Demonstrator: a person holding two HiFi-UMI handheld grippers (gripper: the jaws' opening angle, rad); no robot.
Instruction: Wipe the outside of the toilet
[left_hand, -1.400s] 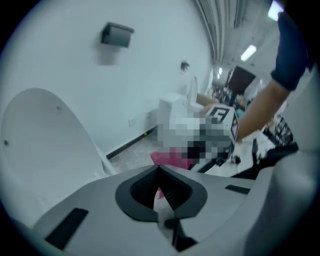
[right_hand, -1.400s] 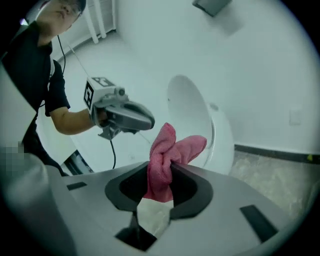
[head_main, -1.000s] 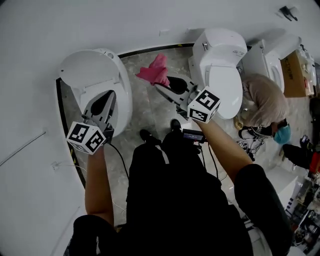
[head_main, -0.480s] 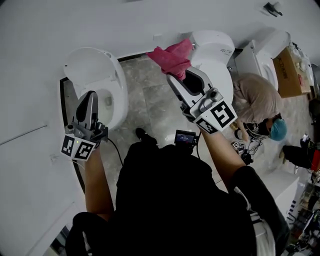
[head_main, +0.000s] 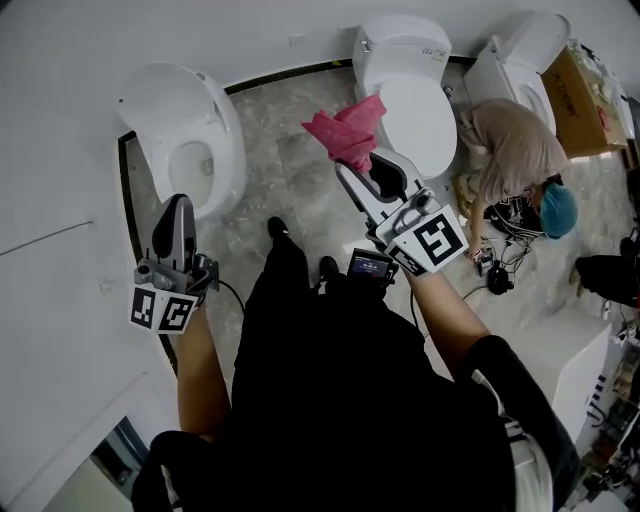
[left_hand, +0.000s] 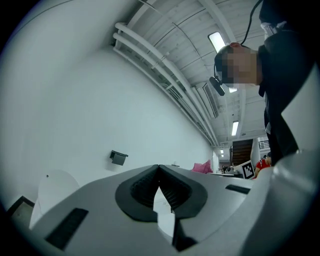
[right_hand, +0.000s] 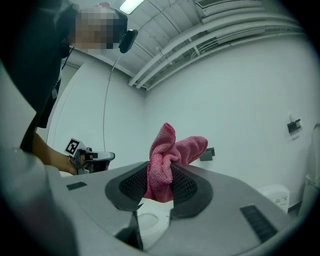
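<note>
A white toilet (head_main: 180, 140) with its lid up stands at the upper left, and a second toilet (head_main: 405, 90) with its lid down stands at the top centre. My right gripper (head_main: 356, 172) is shut on a pink cloth (head_main: 348, 130) and holds it in the air over the floor, just left of the closed toilet. The right gripper view shows the cloth (right_hand: 167, 155) bunched between the jaws, which point up at the wall. My left gripper (head_main: 177, 207) is shut on nothing, just near of the open toilet's bowl, its tips (left_hand: 159, 169) together.
A person (head_main: 515, 150) in a blue cap crouches right of the closed toilet, beside a third toilet (head_main: 515, 60) and a cardboard box (head_main: 582, 90). Cables and gear lie on the marble floor (head_main: 290, 190) at right. A small holder (left_hand: 118, 157) hangs on the wall.
The right gripper has lifted the pink cloth off the floor area between the toilets and tilted upward. The left gripper has drawn back from over the open toilet's bowl.
</note>
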